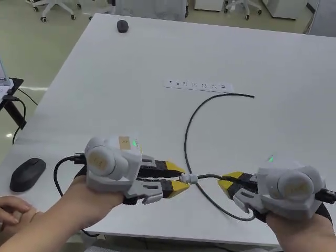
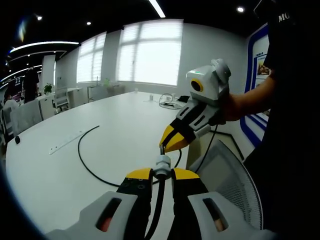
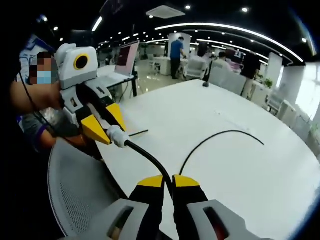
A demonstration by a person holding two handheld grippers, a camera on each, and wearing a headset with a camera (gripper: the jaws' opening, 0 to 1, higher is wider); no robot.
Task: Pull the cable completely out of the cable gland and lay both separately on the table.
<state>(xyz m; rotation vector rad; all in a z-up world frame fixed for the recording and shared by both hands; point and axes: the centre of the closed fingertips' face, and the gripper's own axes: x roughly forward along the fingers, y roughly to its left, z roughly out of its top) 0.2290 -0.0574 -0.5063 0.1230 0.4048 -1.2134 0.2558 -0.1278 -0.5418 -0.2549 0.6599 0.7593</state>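
Note:
A black cable (image 1: pixel 188 123) arcs over the white table (image 1: pixel 131 79) and loops back to the front edge. A small white cable gland (image 1: pixel 192 179) is threaded on it, and the left gripper (image 1: pixel 184 180) is shut on that gland (image 2: pixel 161 165). A short way to the right, the right gripper (image 1: pixel 224 182) is shut on the cable (image 3: pixel 146 153). The stretch between them hangs above the table. In the right gripper view the gland (image 3: pixel 115 135) sits at the left gripper's yellow tips (image 3: pixel 101 125), with a short cable end sticking out past it. Both sets of yellow jaws are pinched together.
A white power strip (image 1: pixel 198 85) lies mid-table beyond the cable's far end. A black mouse (image 1: pixel 27 174) rests at the near left and another (image 1: pixel 122 25) at the far edge. A bare hand (image 1: pixel 13 208) is at the lower left. A mesh chair (image 3: pixel 80 190) stands below the table edge.

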